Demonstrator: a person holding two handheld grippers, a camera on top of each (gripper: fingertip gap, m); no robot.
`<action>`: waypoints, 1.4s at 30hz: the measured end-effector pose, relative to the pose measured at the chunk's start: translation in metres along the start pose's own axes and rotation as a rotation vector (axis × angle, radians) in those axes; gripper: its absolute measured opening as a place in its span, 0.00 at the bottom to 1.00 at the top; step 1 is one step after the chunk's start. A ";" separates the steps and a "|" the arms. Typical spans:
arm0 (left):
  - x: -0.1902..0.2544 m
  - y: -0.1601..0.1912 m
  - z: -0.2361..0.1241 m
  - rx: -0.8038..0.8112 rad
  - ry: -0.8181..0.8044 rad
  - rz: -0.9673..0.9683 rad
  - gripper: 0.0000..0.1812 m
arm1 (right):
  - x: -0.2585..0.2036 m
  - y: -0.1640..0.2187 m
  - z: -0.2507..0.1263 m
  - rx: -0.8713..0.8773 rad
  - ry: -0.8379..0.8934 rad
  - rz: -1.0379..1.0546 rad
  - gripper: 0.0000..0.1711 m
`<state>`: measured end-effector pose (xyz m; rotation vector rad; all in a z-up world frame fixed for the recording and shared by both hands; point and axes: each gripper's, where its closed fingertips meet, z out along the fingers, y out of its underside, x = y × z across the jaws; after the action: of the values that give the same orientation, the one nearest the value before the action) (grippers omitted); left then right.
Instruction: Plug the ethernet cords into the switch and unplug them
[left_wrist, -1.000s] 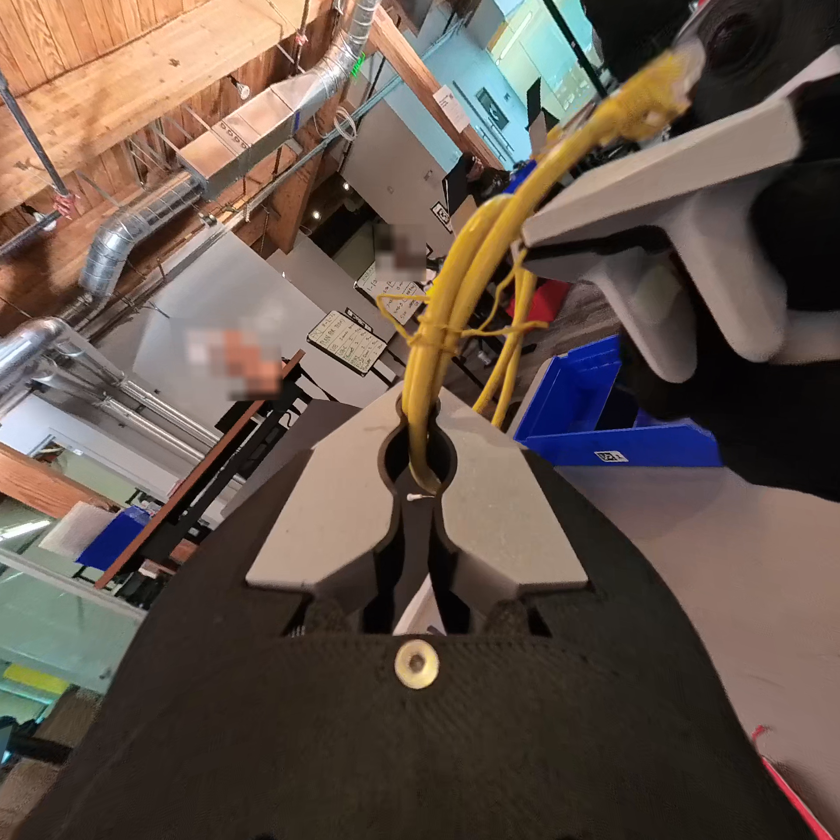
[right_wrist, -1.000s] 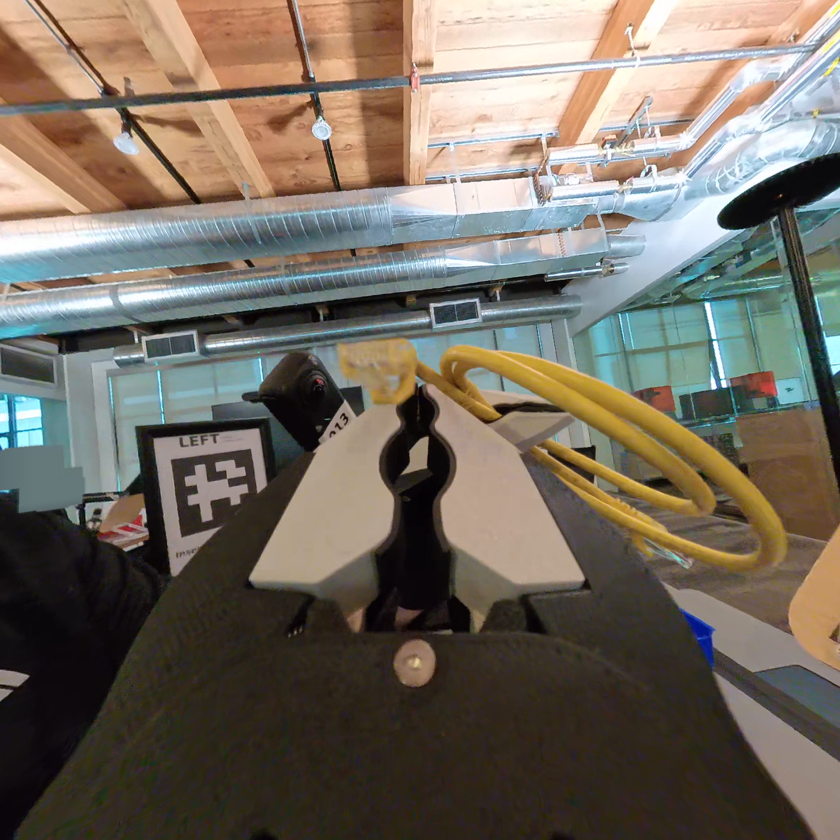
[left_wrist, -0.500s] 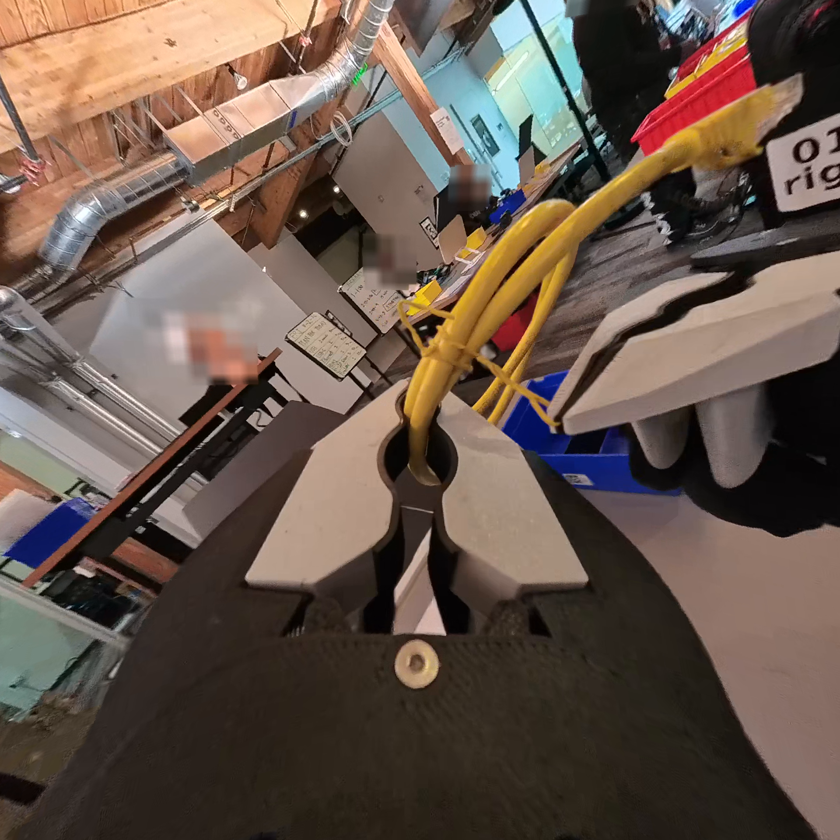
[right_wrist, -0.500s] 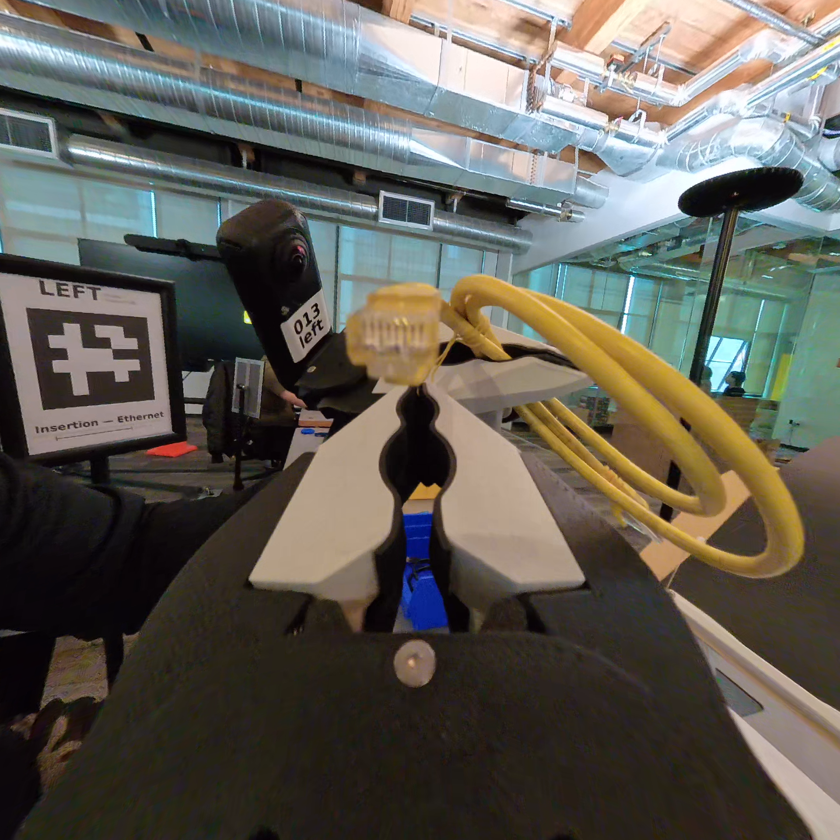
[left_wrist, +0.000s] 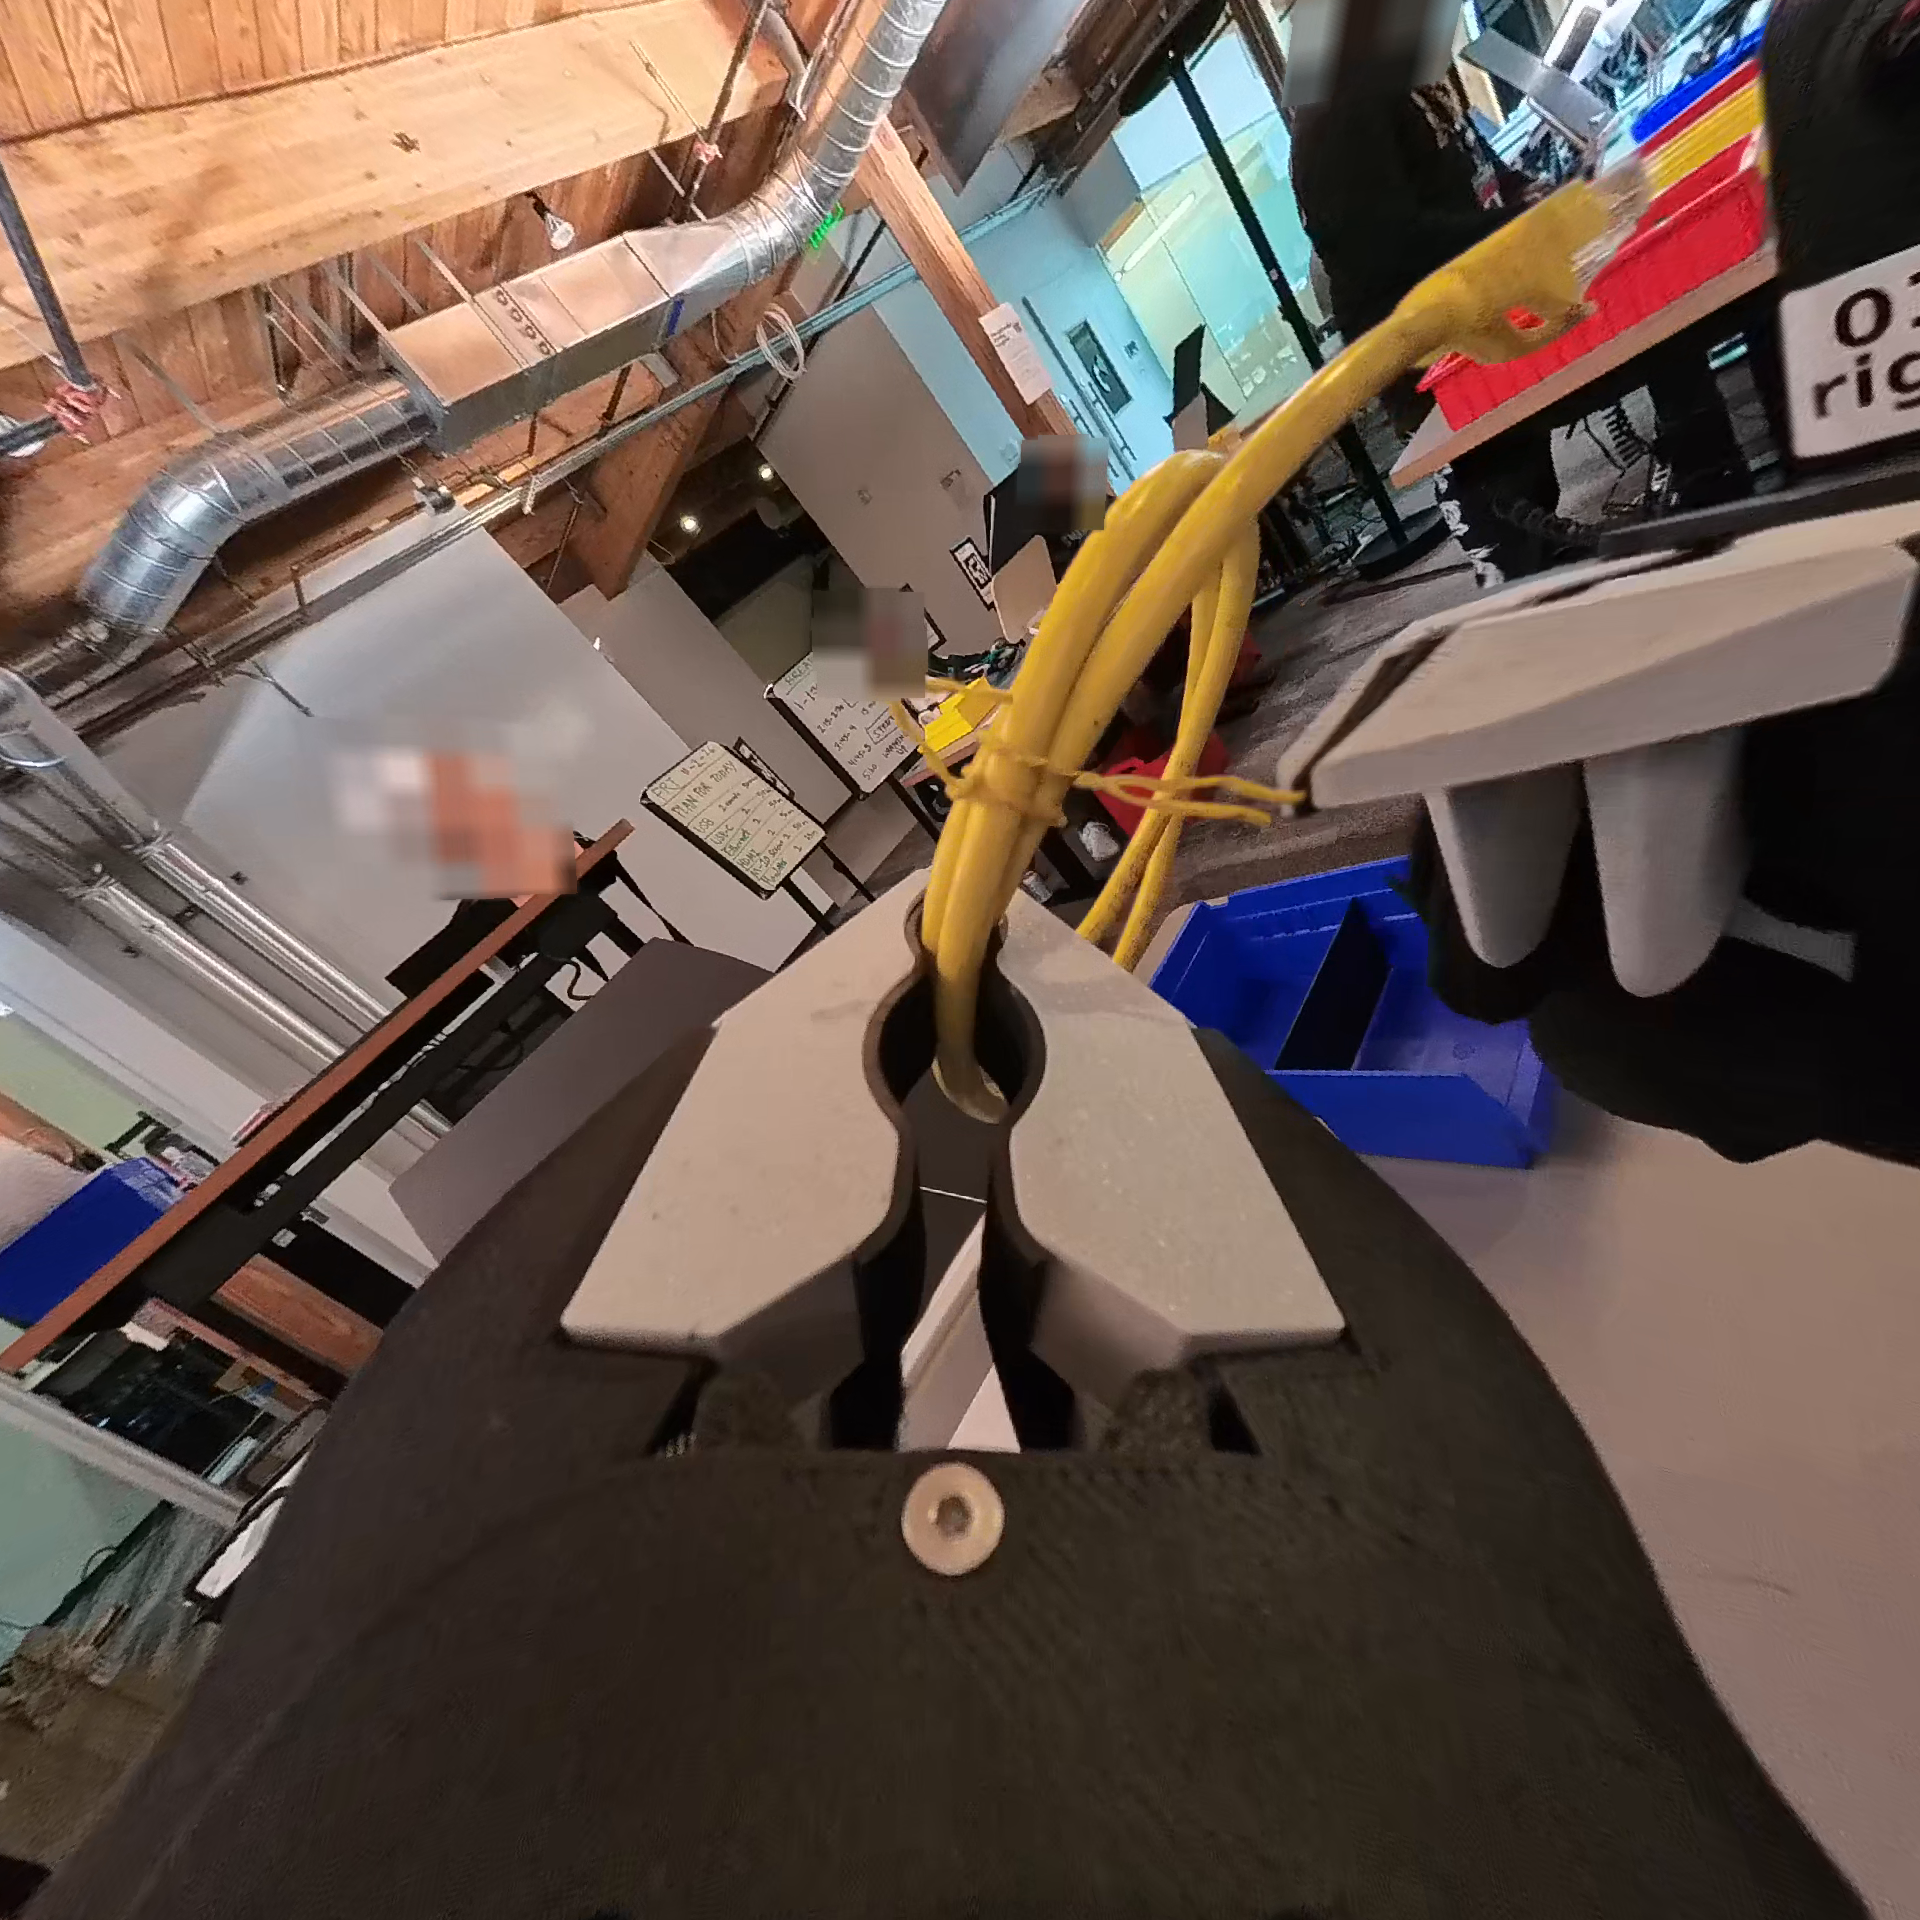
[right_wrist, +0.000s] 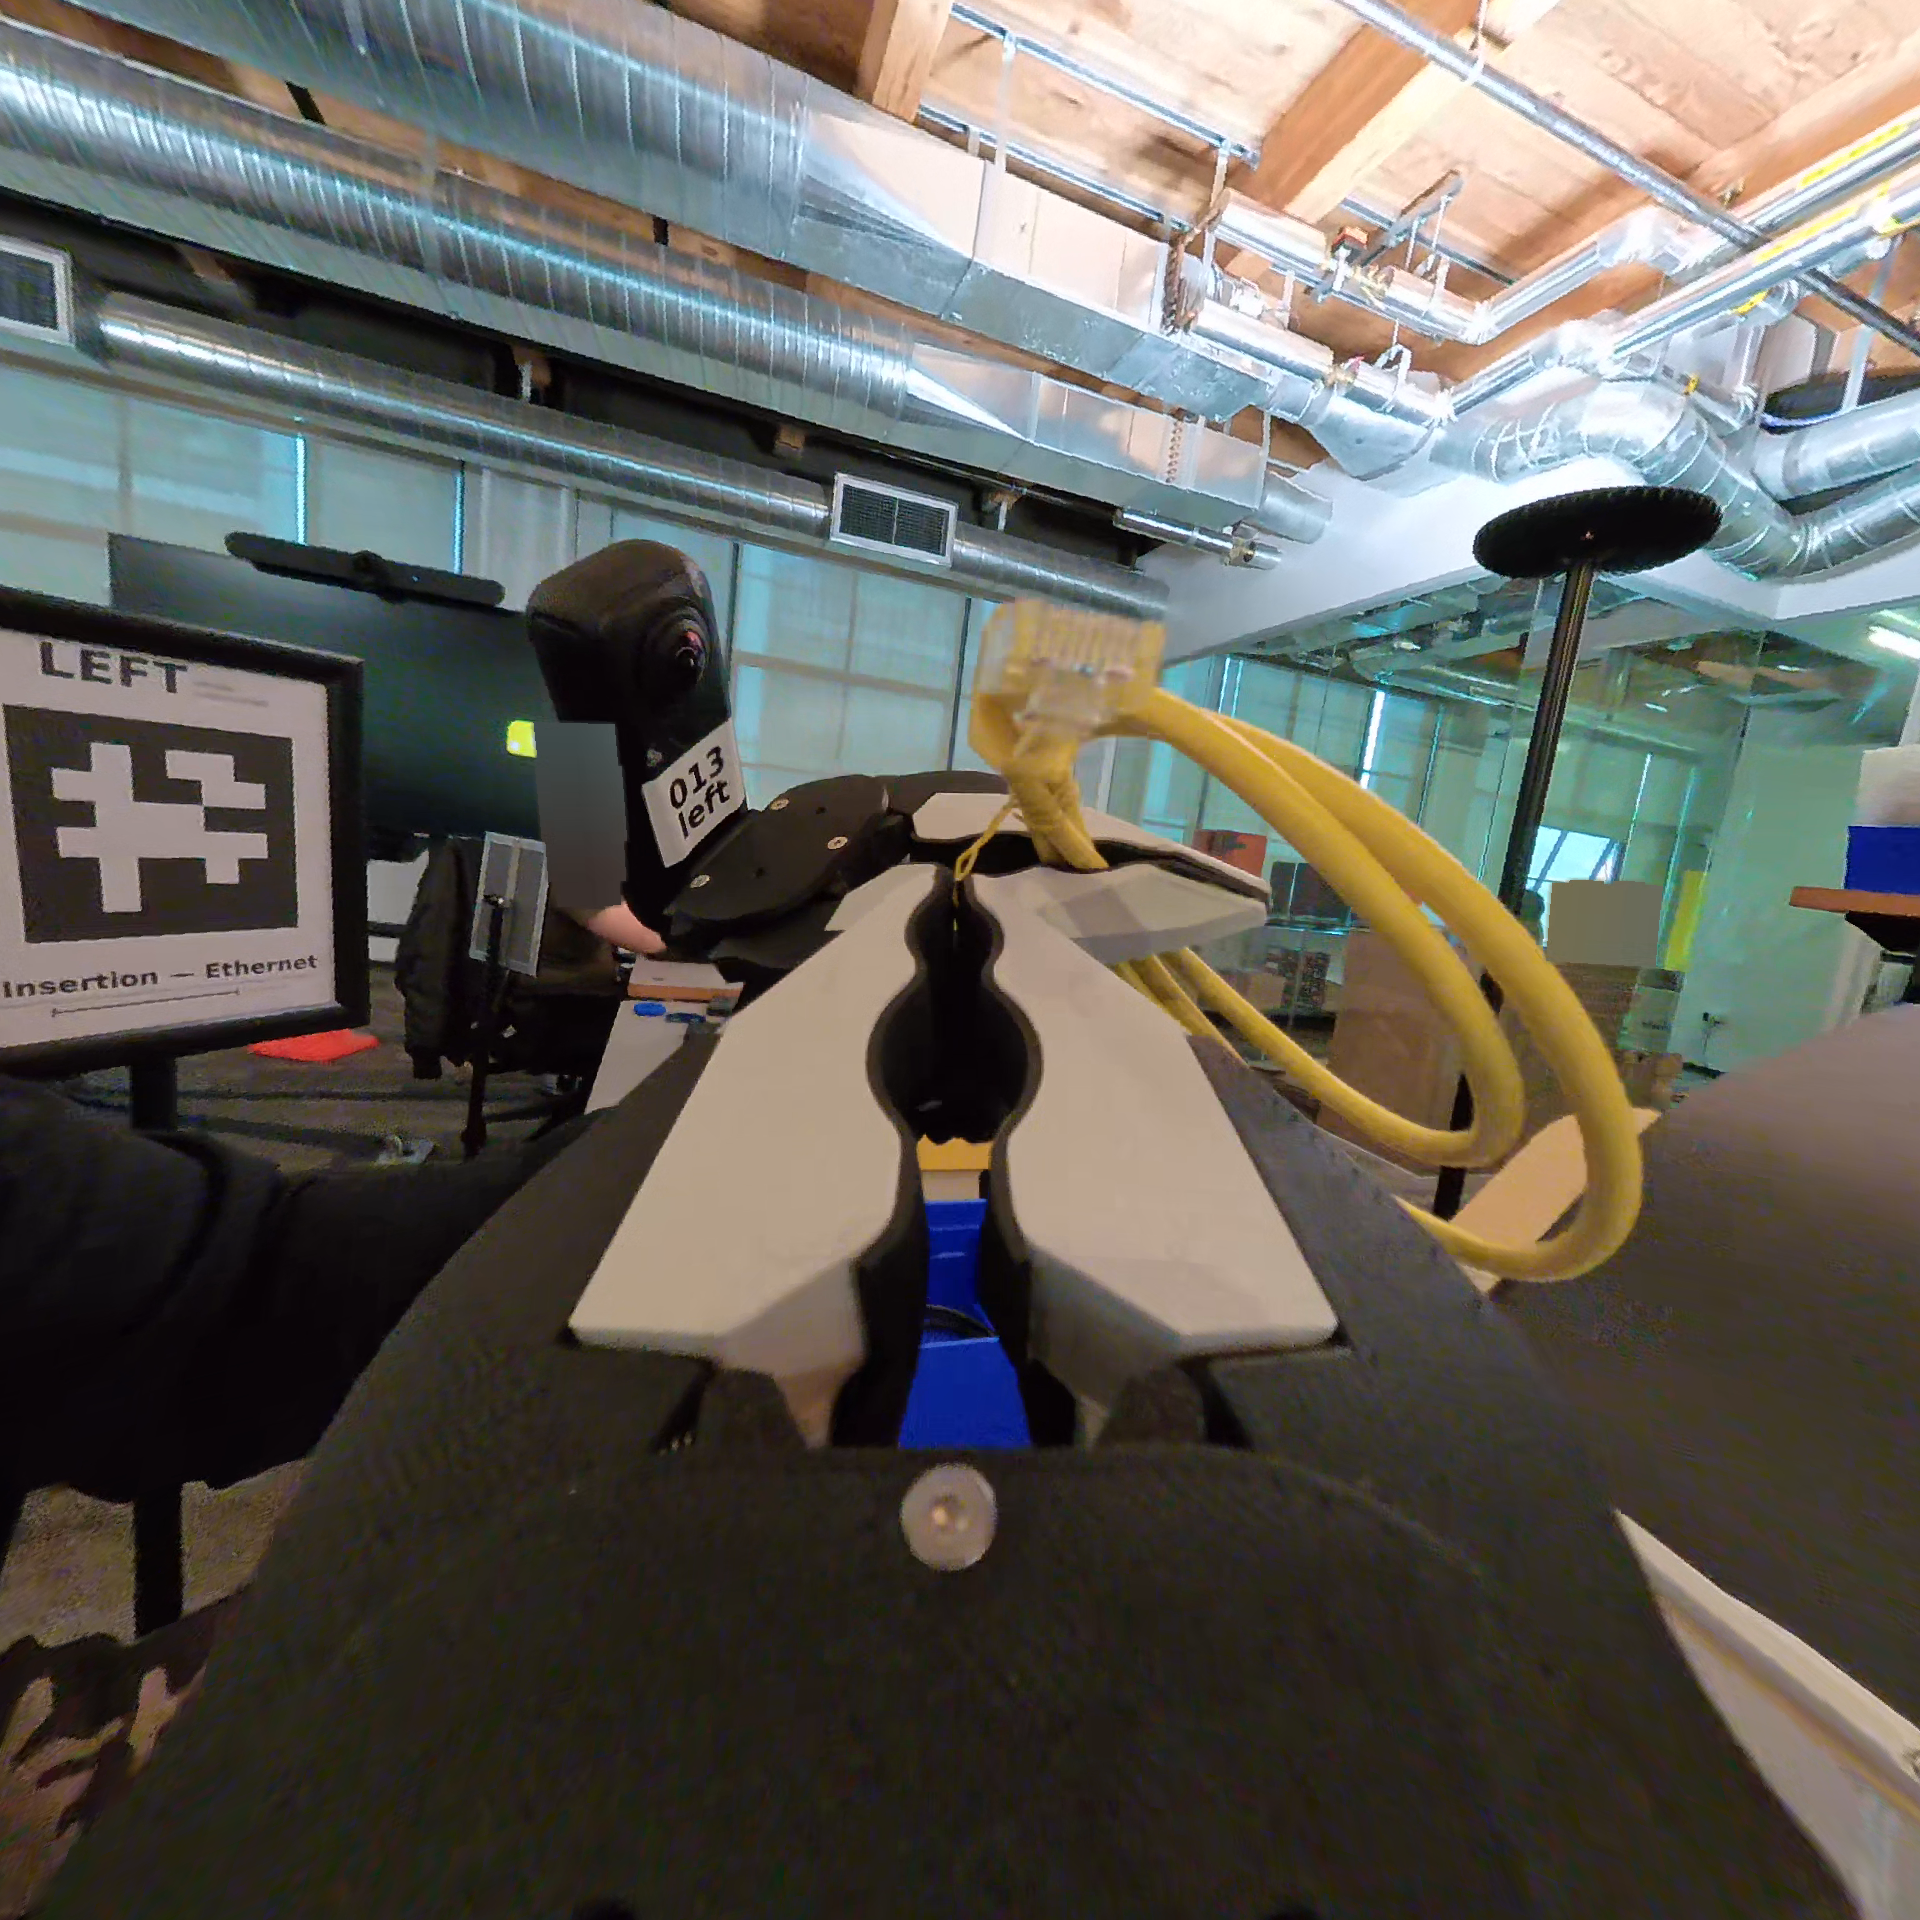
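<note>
A coiled yellow ethernet cord (left_wrist: 1049, 727) is bound by a thin yellow twist tie (left_wrist: 1013, 784). My left gripper (left_wrist: 961, 920) is shut on the coil, which sits in the round notch between its fingers. The clear plug (left_wrist: 1590, 223) sticks up to the right. My right gripper (left_wrist: 1299, 774) comes in from the right, shut on the tie's loose ends. In the right wrist view the right gripper (right_wrist: 954, 883) pinches the tie (right_wrist: 982, 847), with the plug (right_wrist: 1070, 665) above, the coil (right_wrist: 1455, 987) looping right, and the left gripper (right_wrist: 1143, 899) behind. No switch is in view.
A blue divided bin (left_wrist: 1351, 1023) stands on the grey table (left_wrist: 1610, 1455) below the grippers. Red bins (left_wrist: 1662, 234) sit on a far table. A framed marker sign (right_wrist: 166, 821), a black pole with a disc top (right_wrist: 1590, 530) and a dark panel (right_wrist: 1766, 1247) stand around. My hands' fingertips stand some 7 cm from each other.
My right gripper has dropped from beside the plug end down to the twist tie's loose ends. Both cameras have tilted down from the ceiling. The left gripper keeps its hold on the coil.
</note>
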<state>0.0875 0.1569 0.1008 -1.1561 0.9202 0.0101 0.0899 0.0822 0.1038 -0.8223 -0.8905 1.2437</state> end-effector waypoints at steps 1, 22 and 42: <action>0.000 0.000 0.000 0.002 0.003 0.000 0.00 | 0.001 -0.001 0.000 0.015 -0.006 0.014 0.00; 0.001 0.003 0.002 -0.021 -0.012 -0.008 0.00 | -0.004 0.002 0.006 -0.196 0.355 -0.807 0.08; 0.012 -0.002 0.004 -0.034 -0.011 0.035 0.00 | 0.001 -0.002 0.004 -0.248 0.424 -0.841 0.00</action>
<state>0.0985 0.1543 0.0954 -1.1705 0.9336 0.0600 0.0878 0.0831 0.1075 -0.7421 -0.9032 0.2154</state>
